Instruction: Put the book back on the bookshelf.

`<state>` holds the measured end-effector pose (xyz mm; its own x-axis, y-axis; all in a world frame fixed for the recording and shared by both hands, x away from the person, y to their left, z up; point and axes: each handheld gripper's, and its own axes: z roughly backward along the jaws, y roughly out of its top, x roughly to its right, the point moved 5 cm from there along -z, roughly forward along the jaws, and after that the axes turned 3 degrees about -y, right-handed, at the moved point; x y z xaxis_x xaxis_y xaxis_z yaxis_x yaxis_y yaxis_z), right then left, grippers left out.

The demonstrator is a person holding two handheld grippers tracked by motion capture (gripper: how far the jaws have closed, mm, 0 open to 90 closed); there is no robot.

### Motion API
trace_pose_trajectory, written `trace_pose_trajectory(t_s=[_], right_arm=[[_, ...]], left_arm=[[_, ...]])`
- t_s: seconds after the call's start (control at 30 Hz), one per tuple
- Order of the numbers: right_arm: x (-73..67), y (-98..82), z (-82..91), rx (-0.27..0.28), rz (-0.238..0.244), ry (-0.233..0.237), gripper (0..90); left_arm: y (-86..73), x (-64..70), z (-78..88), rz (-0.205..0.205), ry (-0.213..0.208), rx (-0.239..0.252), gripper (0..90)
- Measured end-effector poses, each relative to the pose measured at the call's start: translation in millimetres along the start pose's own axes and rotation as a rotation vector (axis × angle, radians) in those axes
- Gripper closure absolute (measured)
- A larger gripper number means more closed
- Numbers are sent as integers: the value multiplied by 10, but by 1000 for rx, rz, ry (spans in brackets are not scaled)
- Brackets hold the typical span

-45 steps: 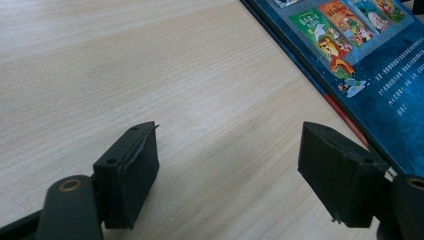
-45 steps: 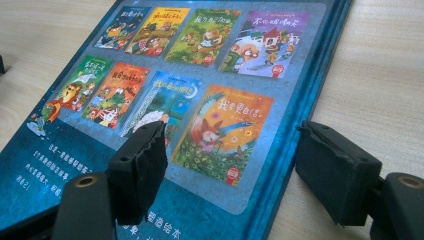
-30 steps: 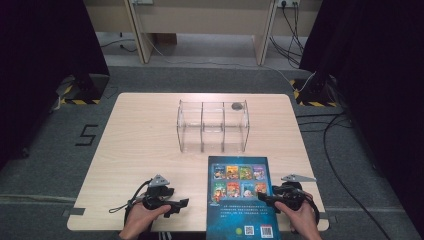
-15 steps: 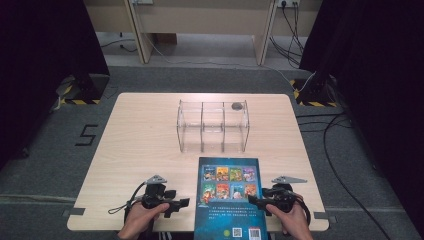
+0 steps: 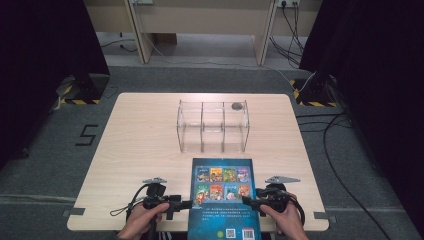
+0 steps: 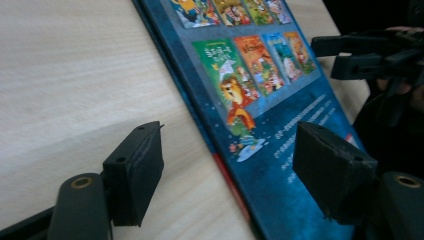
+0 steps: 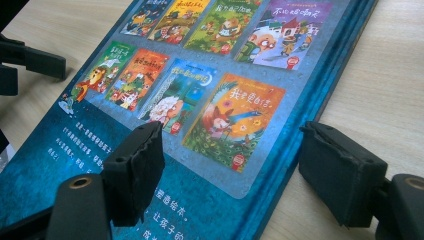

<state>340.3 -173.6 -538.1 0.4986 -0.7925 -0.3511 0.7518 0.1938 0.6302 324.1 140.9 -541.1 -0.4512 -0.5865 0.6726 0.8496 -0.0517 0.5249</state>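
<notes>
A blue picture book (image 5: 222, 197) lies flat at the table's near edge, back cover up, its lower end hanging over the edge. My left gripper (image 5: 186, 204) sits at the book's left edge, and its jaws have just been closing. In the left gripper view the left gripper (image 6: 227, 165) has one jaw over the wood and one over the cover (image 6: 260, 100), the edge between them, neither pad pressing. My right gripper (image 5: 248, 202) is open at the book's right edge. In the right gripper view the right gripper (image 7: 230, 165) straddles that edge of the book (image 7: 200, 75).
A clear three-compartment organizer (image 5: 212, 127) stands mid-table behind the book, with a small dark round thing (image 5: 236, 106) at its far right corner. The wooden table (image 5: 140, 150) is bare to the left. Dark curtains flank both sides.
The book has slid left and a little toward the near edge. My right gripper moved left with it. The left gripper stayed in place, its jaws slightly narrower.
</notes>
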Motion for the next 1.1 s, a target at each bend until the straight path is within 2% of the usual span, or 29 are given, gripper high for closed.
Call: trace_pose_trajectory(t_s=[0.03,0.07,0.1,0.23,0.33,0.4,0.6,0.77,1.1], right_arm=[[-8,4,-10,1,5,3,268],[-8,4,-10,1,5,3,268],[-10,5,-11,1,6,3,267],[-21,7,-20,0,6,5,268],[-25,7,-22,-2,10,5,267],[-32,9,-29,-1,11,9,267],[-57,5,-40,0,11,15,263],[-67,6,-48,0,17,19,245],[-72,3,-49,2,15,22,242]], left_arm=[[-6,17,-10,31,-20,-2,281],[-6,17,-10,31,-20,-2,281],[-6,26,-15,53,-32,0,281],[-8,52,-40,81,-41,1,276],[-7,68,-56,83,-42,-1,271],[-15,102,-86,109,-63,-5,268],[-18,112,-115,108,-48,-13,253],[-14,111,-111,152,-51,-2,243],[-10,106,-98,190,-69,9,239]])
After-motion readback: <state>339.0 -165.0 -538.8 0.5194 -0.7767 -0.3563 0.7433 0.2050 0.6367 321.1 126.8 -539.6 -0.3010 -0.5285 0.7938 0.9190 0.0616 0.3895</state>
